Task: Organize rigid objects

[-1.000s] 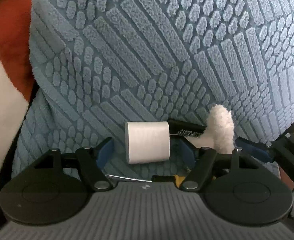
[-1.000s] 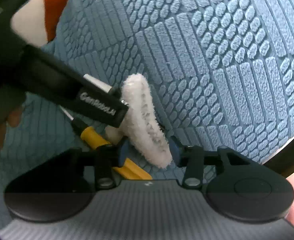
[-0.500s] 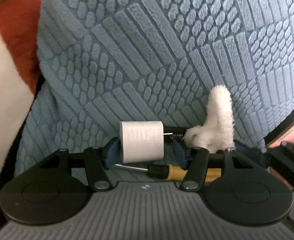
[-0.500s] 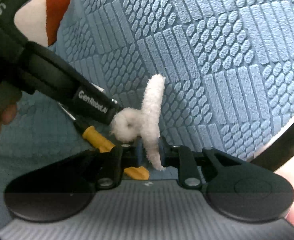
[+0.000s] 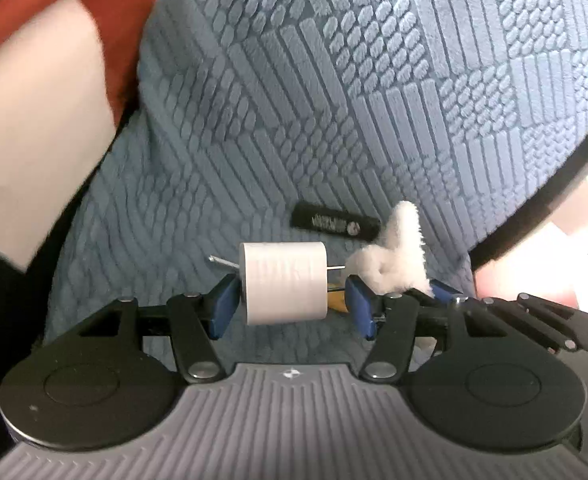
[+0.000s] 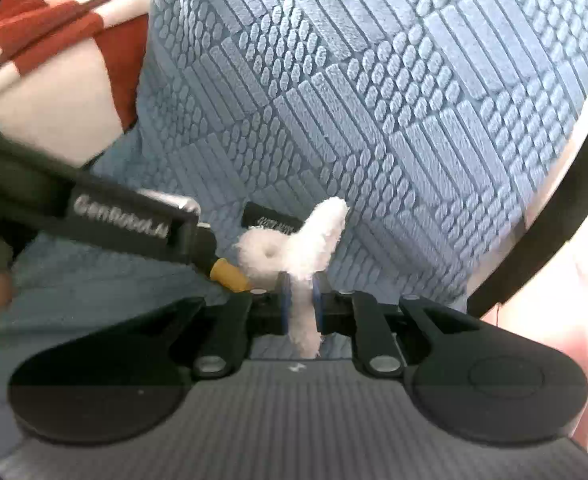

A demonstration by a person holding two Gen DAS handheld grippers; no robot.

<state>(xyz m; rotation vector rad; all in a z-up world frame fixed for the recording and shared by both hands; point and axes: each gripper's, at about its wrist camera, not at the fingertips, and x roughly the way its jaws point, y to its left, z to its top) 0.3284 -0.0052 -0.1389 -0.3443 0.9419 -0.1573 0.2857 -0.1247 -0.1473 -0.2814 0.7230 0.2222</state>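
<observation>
Blue pads of the left gripper [image 5: 291, 300] sit against both ends of a white cylinder [image 5: 285, 282], which is gripped crosswise between them, clear of the cloth. The right gripper [image 6: 302, 308] is pinched nearly closed on a fluffy white loop [image 6: 294, 248] that rises above its fingers. Just beyond both lie a screwdriver with a yellow handle [image 6: 229, 274] and a black bar [image 5: 334, 224], on the textured blue blanket [image 5: 334, 100].

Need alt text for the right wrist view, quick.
The right gripper jaws are shut on a fluffy white strip above a blue textured blanket. The left gripper reaches in from the left, above a yellow-handled screwdriver.
</observation>
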